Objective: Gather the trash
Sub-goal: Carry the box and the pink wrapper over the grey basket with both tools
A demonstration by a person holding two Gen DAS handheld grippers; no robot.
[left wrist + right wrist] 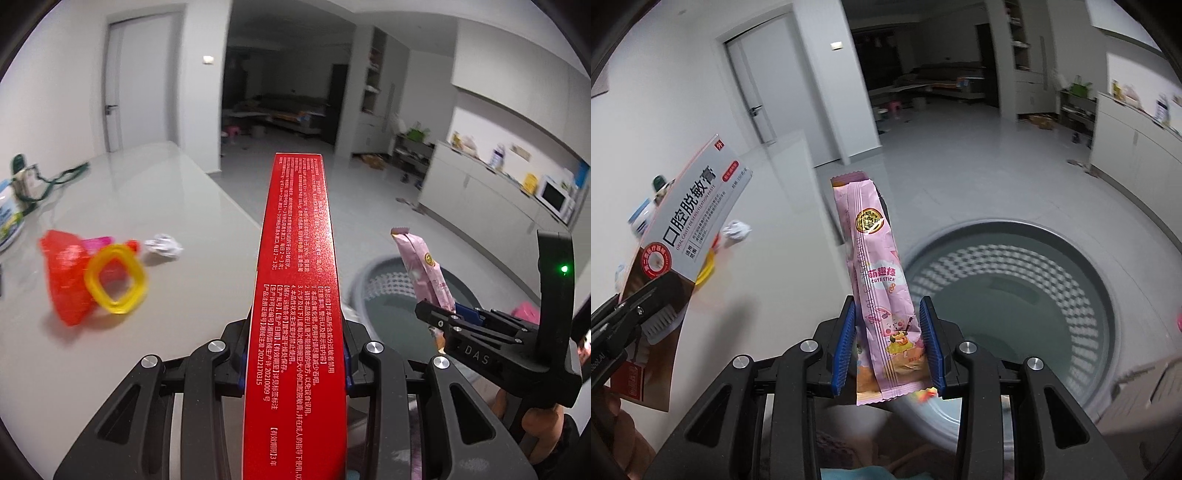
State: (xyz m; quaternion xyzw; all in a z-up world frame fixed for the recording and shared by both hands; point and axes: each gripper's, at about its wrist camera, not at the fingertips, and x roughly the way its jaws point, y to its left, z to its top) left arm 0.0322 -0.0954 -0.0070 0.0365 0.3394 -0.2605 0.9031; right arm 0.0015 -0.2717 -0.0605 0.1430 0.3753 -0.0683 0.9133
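Observation:
My left gripper [295,350] is shut on a long red toothpaste box [295,258], which sticks out forward between the fingers. The same box [690,225] shows its grey printed face in the right wrist view, with the left gripper [635,310] low on it. My right gripper [886,314] is shut on a pink snack wrapper [875,266] that stands upright. In the left wrist view the right gripper [448,314] and the wrapper [424,273] are over a round grey basket [373,269]. The basket [1071,236] stands on the floor beside the table.
On the white table [166,192] lie a red plastic bag [64,273], a yellow ring [116,280] and a crumpled white paper [162,247]. A white tub [9,214] and a green cord [55,181] sit at the far left. A counter with a microwave [554,195] lines the right wall.

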